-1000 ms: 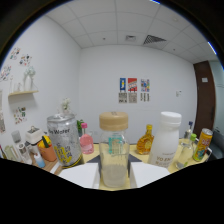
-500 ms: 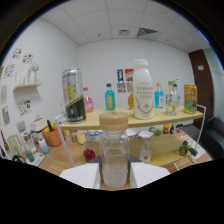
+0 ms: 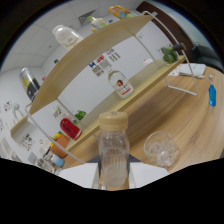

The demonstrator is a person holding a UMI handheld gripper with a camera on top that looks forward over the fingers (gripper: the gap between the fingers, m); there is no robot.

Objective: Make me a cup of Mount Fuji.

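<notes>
A clear bottle [image 3: 114, 156] with a tan cap stands between my fingers, and my gripper [image 3: 114, 176] is shut on its lower body. Its contents look clear. The white fingers [image 3: 80, 174] show on either side of the bottle's base. Just ahead and to the right of the bottle, a short glass cup [image 3: 161, 148] holding ice cubes rests on the wooden table [image 3: 200, 125]. The whole view is tilted, so the bottle is leaning relative to the table.
A two-tier wooden shelf [image 3: 90, 50] on a white wire frame stands beyond the bottle, carrying a white bottle [image 3: 67, 36], a dark can [image 3: 30, 82], a red-labelled bottle [image 3: 120, 84] and a red can [image 3: 70, 128]. A blue object [image 3: 212, 95] lies farther right on the table.
The gripper has rolled and dropped lower with the bottle still held. The shelf now slants across the view, and the glass with ice has appeared beside the bottle.
</notes>
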